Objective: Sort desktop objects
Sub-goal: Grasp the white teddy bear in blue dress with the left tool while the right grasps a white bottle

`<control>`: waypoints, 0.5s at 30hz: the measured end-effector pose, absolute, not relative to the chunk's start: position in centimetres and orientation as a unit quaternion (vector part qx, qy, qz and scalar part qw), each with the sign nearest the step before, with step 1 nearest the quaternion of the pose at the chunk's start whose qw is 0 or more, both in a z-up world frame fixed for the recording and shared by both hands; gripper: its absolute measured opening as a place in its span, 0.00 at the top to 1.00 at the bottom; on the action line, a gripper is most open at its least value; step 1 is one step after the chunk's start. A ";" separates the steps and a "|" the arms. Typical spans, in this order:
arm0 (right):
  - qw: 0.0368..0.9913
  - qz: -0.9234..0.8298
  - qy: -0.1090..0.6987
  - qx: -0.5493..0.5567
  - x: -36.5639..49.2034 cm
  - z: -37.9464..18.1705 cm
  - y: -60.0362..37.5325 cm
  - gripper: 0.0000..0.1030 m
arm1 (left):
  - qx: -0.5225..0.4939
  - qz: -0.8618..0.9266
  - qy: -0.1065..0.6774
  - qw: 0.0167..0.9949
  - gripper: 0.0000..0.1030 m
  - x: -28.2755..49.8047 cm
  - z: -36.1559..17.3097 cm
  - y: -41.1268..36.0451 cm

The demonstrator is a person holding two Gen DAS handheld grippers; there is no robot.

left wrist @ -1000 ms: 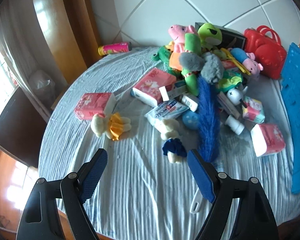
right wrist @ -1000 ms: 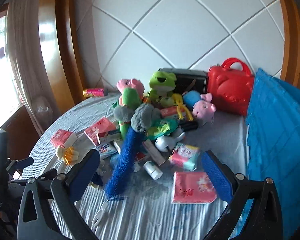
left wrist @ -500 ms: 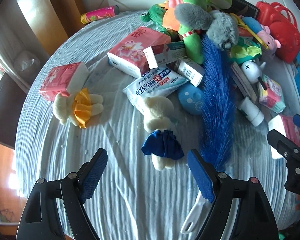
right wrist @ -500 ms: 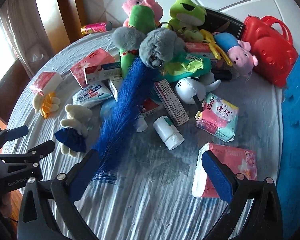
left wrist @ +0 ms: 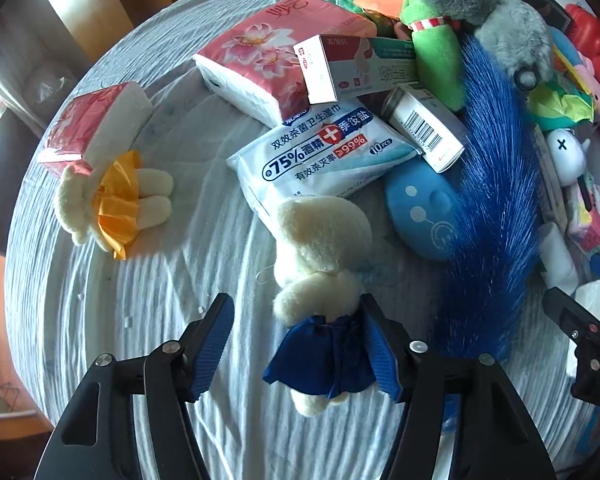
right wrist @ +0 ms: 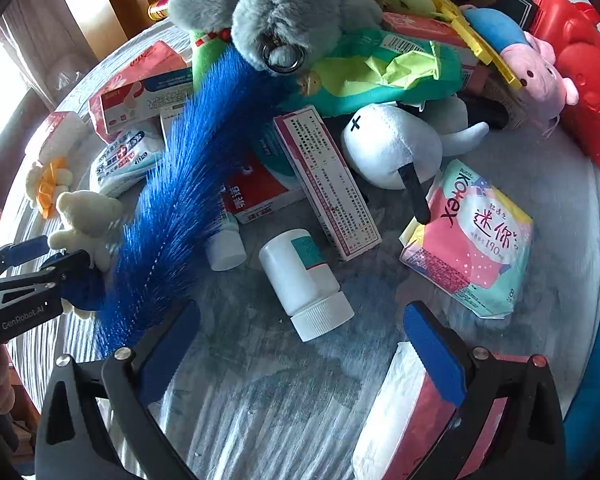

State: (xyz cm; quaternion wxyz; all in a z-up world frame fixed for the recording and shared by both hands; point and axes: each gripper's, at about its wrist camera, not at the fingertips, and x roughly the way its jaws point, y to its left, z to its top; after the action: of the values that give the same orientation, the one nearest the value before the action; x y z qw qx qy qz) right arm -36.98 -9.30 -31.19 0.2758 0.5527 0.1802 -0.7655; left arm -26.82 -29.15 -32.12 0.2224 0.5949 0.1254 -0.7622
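A cream plush doll in a blue skirt [left wrist: 320,280] lies on the grey ribbed cloth. My left gripper [left wrist: 296,344] is open with its jaws on either side of the doll's skirt; the right pad touches it. The doll also shows in the right wrist view [right wrist: 86,216], beside the left gripper [right wrist: 32,256]. My right gripper [right wrist: 300,356] is open and empty, low over the cloth. A white bottle [right wrist: 304,280] lies just ahead of it. A pink tissue pack [right wrist: 412,412] lies under its right finger.
A blue feather duster [left wrist: 488,220] lies right of the doll. A yellow-skirted doll [left wrist: 112,200], wipes pack [left wrist: 320,156], tissue packs [left wrist: 276,52], boxes and plush toys [right wrist: 284,12] crowd the far side. A sanitary pad pack [right wrist: 472,236] and red bag [right wrist: 584,84] lie right.
Both grippers have moved down and forward toward the pile. My left gripper now straddles the blue-skirted doll. My right gripper has come close to the white bottle and the pink tissue pack.
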 end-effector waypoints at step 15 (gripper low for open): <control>0.259 -0.754 0.209 0.566 -38.4 -33.5 -10.4 0.57 | 0.602 -0.768 0.089 0.201 0.76 -28.8 -32.8 -25.9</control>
State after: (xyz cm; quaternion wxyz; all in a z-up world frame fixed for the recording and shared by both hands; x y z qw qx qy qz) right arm -38.38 -10.36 -33.47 0.2593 0.5657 0.2093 -0.7543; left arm -28.84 -25.93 -32.81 0.2011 0.6021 0.0892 -0.7675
